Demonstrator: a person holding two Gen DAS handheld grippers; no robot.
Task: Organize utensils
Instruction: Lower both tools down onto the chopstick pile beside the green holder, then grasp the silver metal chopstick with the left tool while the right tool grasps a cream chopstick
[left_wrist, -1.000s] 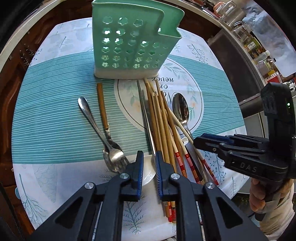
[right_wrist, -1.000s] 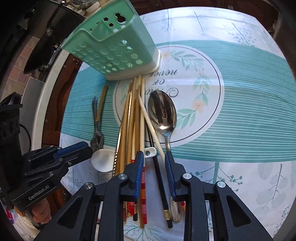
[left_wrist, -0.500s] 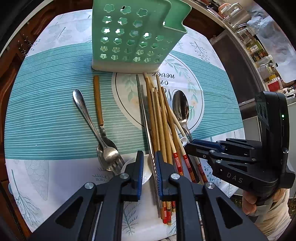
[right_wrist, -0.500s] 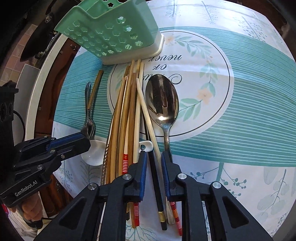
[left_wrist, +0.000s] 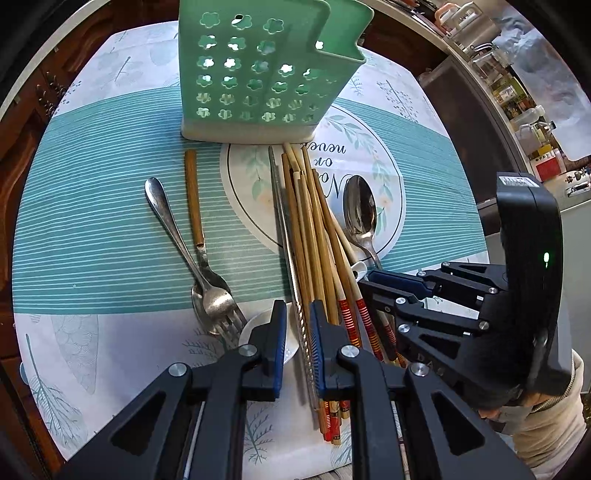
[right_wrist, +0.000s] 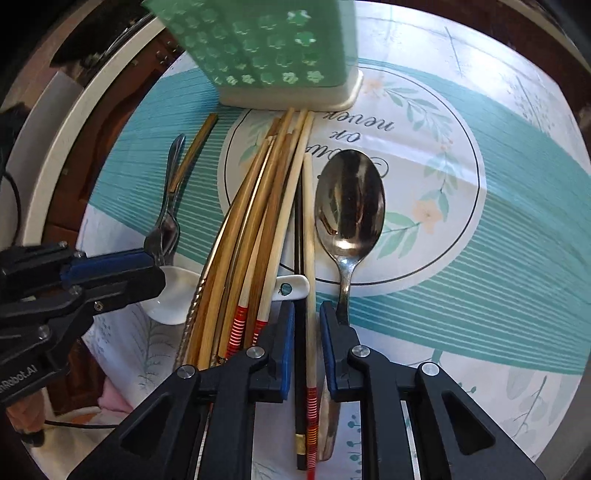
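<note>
Chopsticks (right_wrist: 258, 206) fan out on the mat, tips against the green holder (right_wrist: 280, 48). Right gripper (right_wrist: 307, 325) just narrowed, two chopsticks between the pads, contact unclear. Left gripper (left_wrist: 298, 325) nearly closed astride a metal chopstick (left_wrist: 291, 258).

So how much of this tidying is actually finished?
Hardly any: the green holder shows nothing in it from here. In hand: the left gripper straddles a metal chopstick, and the right gripper's jaws have just been closing around two chopsticks. Left on the cloth: the bamboo chopsticks, big spoon, fork and small spoon.
</note>
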